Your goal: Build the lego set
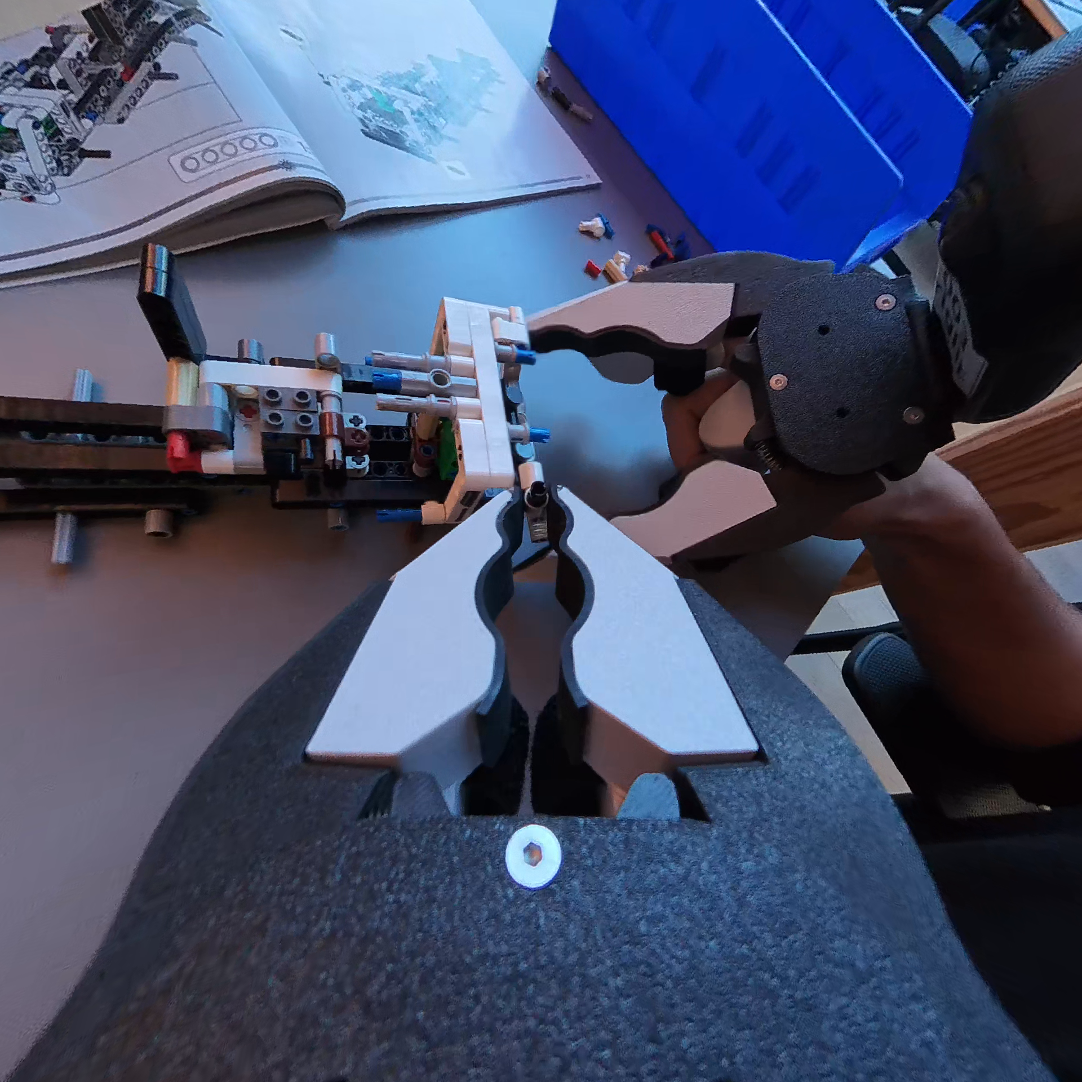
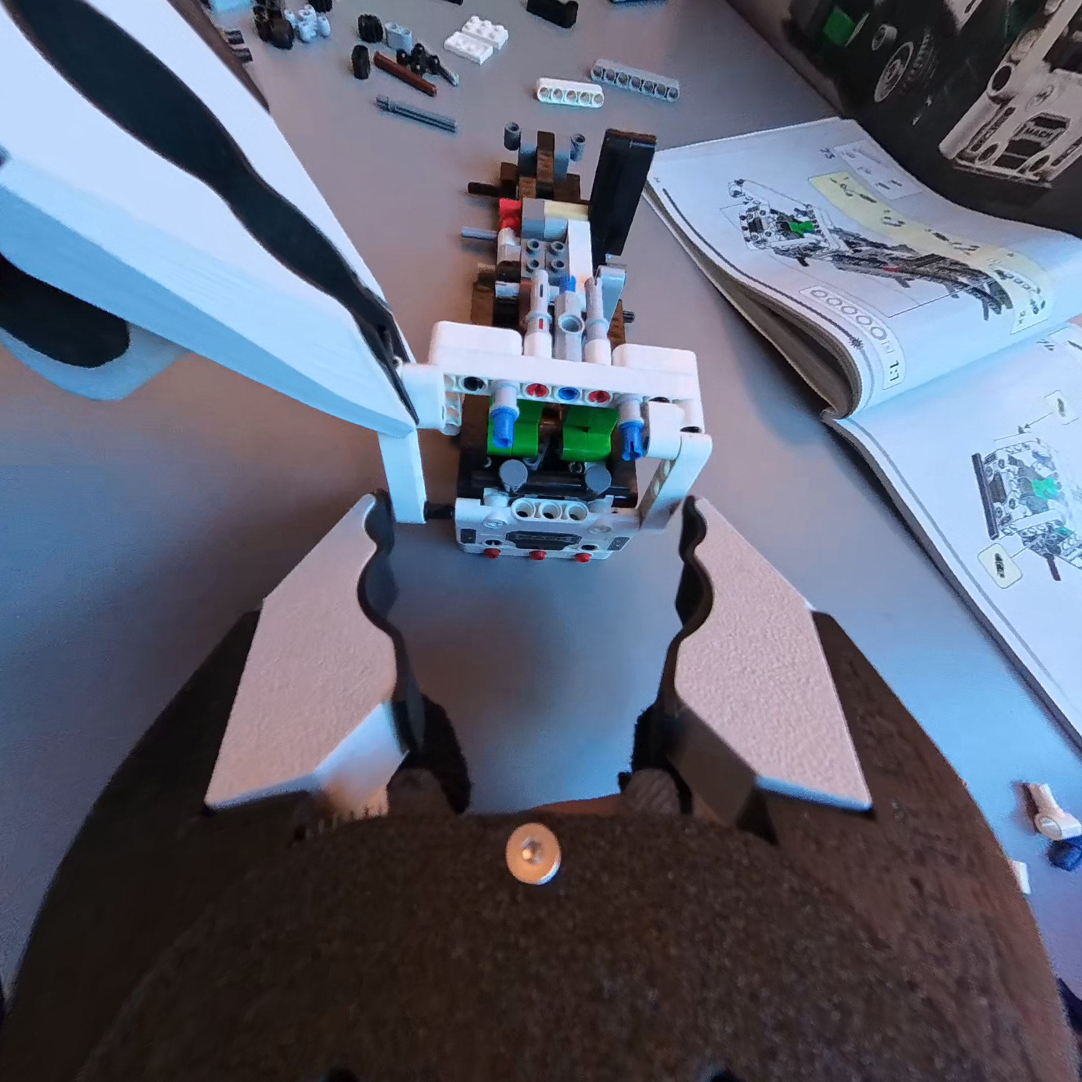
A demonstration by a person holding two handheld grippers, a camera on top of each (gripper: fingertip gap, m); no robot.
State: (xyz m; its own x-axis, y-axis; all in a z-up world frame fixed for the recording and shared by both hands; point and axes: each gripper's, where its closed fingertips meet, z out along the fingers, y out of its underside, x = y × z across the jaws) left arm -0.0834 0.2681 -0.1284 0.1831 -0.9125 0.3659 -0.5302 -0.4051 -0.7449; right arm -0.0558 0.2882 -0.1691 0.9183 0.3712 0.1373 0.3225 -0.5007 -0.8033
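Left gripper (image 1: 536, 509) pinched a small dark pin at the near corner of the lego model (image 1: 363, 421); right gripper (image 2: 530, 527) stood wide and empty just before the model's front.

The model lay lengthwise on the grey table (image 1: 175, 644), its white front frame (image 2: 550, 380) toward both grippers, and the open instruction booklet (image 2: 878, 281) lay at the right in the right wrist view. I judge the step in hand was to seat this pin (image 1: 536, 506) into the frame's corner; the next move would call for a straight push while the right gripper braces the frame. The receiving hole was hidden behind the left fingertips, and the pin's far end was hard to make out. Loose parts (image 2: 468, 47) lay far off, small and partly cut by the edge.
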